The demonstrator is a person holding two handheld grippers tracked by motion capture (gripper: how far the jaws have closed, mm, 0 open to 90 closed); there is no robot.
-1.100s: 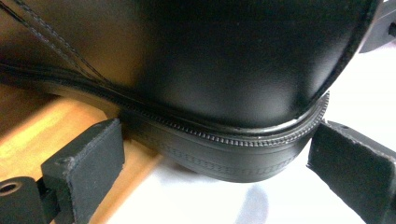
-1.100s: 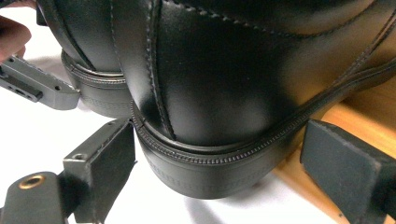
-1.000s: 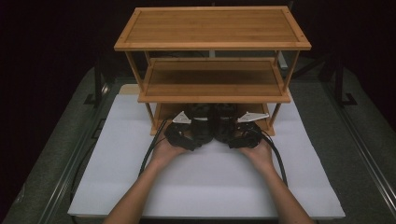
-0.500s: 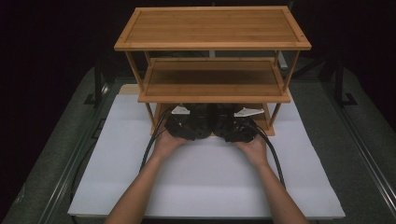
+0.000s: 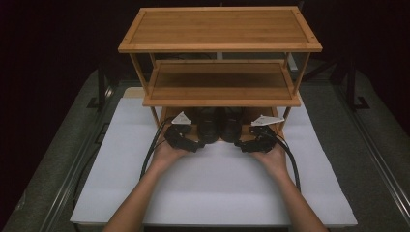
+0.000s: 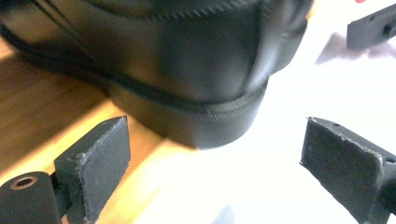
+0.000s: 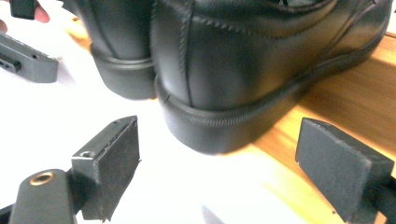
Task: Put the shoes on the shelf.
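Shoes (image 5: 221,126) sit half hidden under the rack (image 5: 220,92); both grippers gape wide, holding nothing.

The high view looks forward and down on the wooden rack (image 5: 220,63) from well back. Each gripper view sits low and very close behind the black shoes' (image 7: 233,70) heels, which both share.

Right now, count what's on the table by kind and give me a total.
Black shoes: 2, left shoe, right shoe
Wooden rack: 1
White mat: 1
Handheld grippers: 2, left gripper, right gripper
Total: 6
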